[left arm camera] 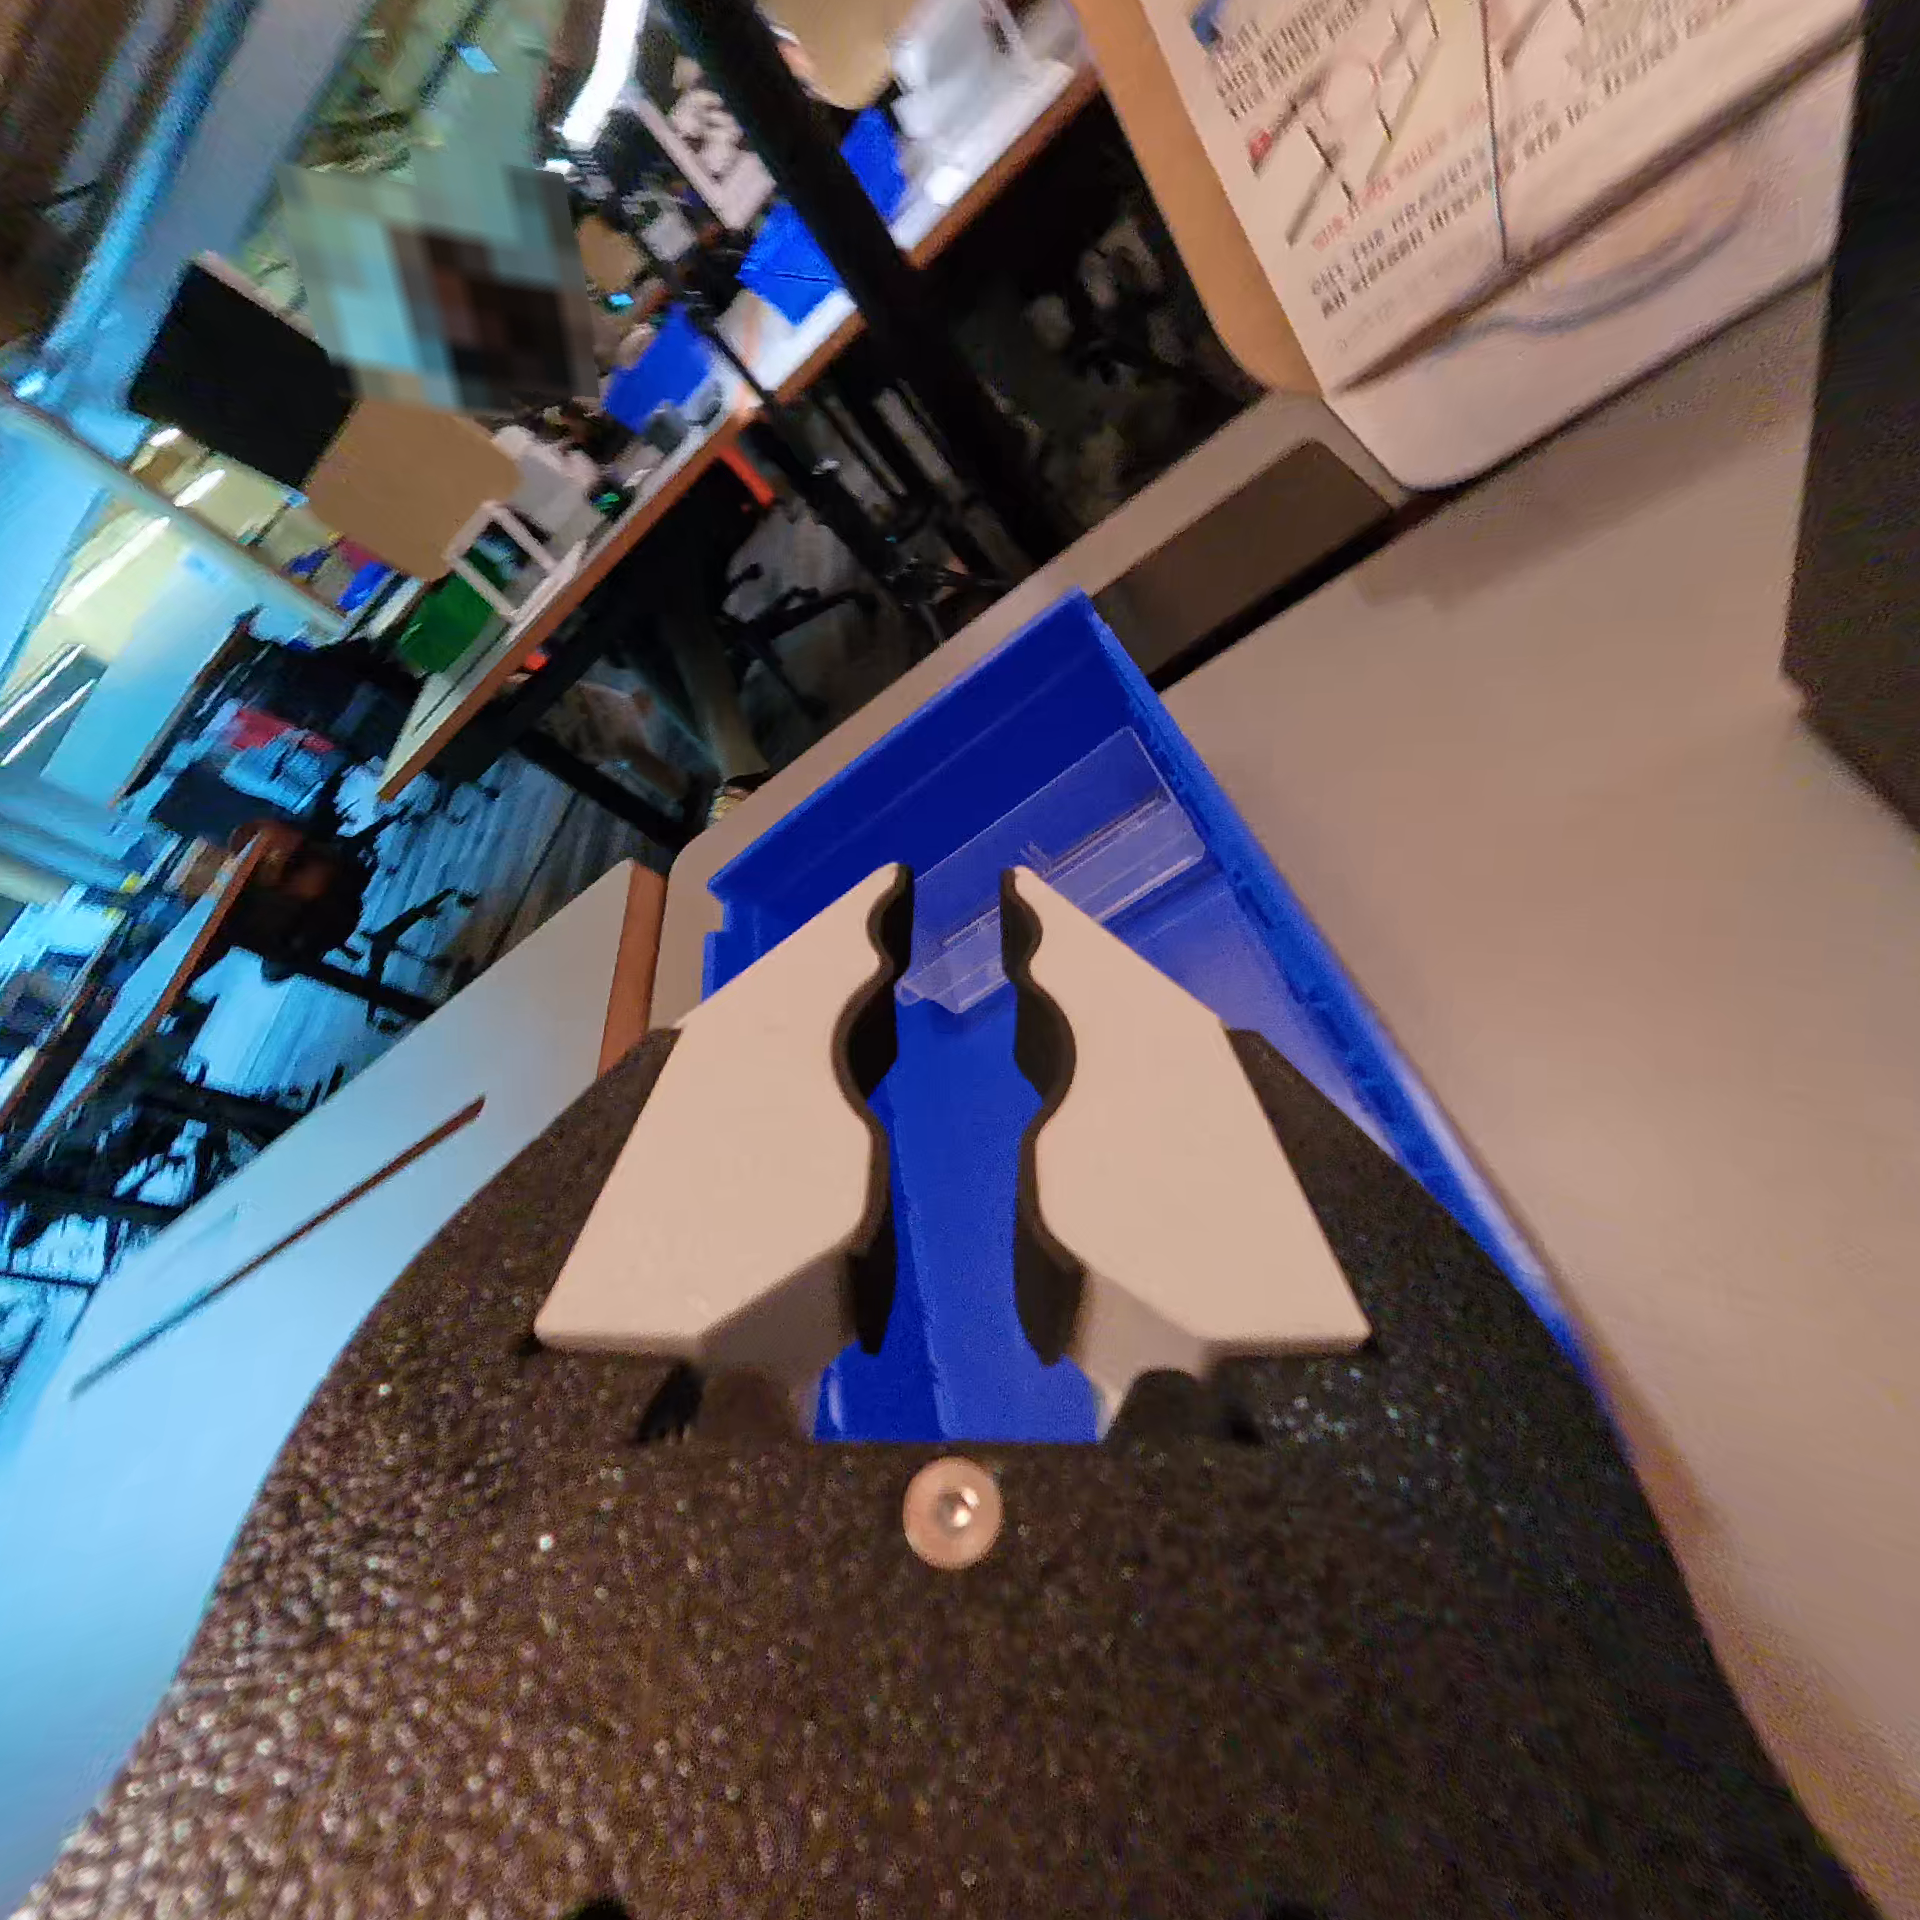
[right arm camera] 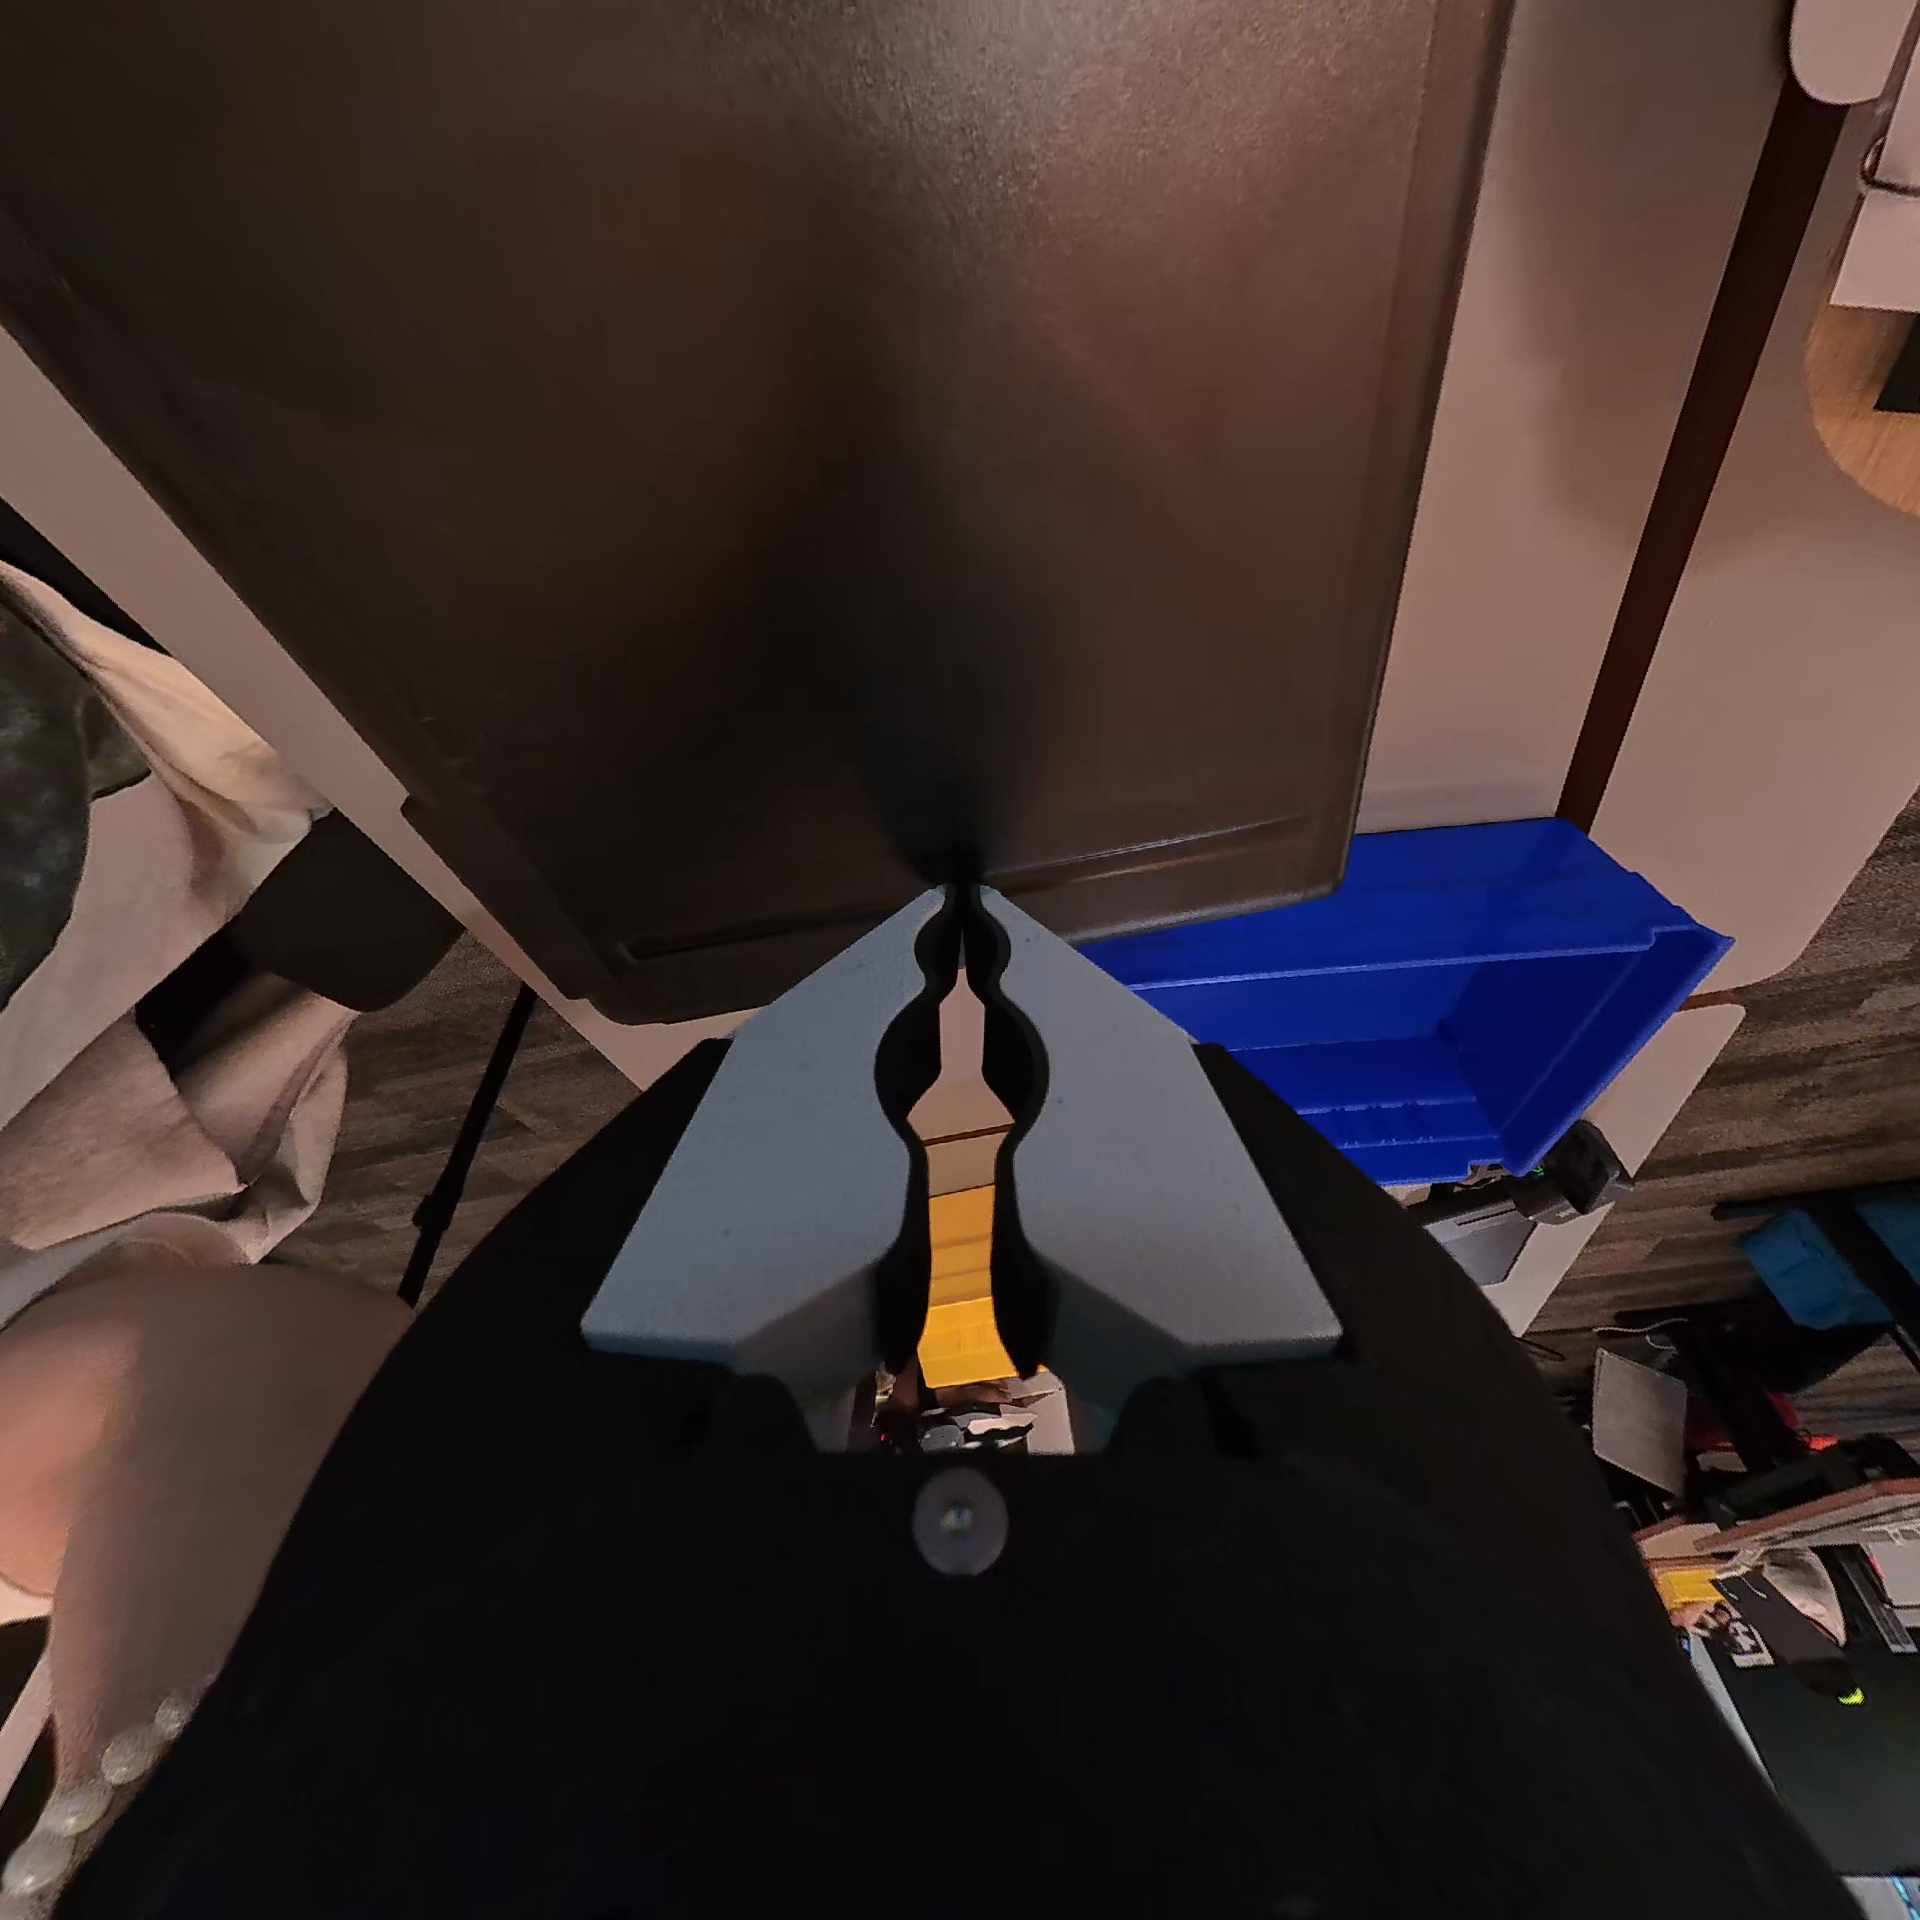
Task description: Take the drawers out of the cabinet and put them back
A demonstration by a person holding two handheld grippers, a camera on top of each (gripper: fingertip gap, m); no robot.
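Note:
My left gripper (left arm camera: 956, 883) is shut on the near wall of a blue drawer (left arm camera: 1039, 727). The drawer is out of the cabinet and tilted above the pale table (left arm camera: 1507, 1039). It has a clear label holder (left arm camera: 1081, 852) on its wall. The dark brown cabinet (left arm camera: 1860, 416) stands at the right edge of the left wrist view. In the right wrist view the cabinet's flat dark face (right arm camera: 779, 416) fills the upper frame. My right gripper (right arm camera: 958, 896) is shut, with its tips against the cabinet's near edge. The blue drawer (right arm camera: 1455, 1018) shows to the right of it, below the cabinet.
A white printed box (left arm camera: 1455, 208) stands at the table's back right. Benches with blue bins (left arm camera: 790, 260) lie beyond the table's edge. A person's pale sleeve (right arm camera: 156, 987) is at the left of the right wrist view. Something yellow (right arm camera: 956, 1299) lies below, seen between the fingers.

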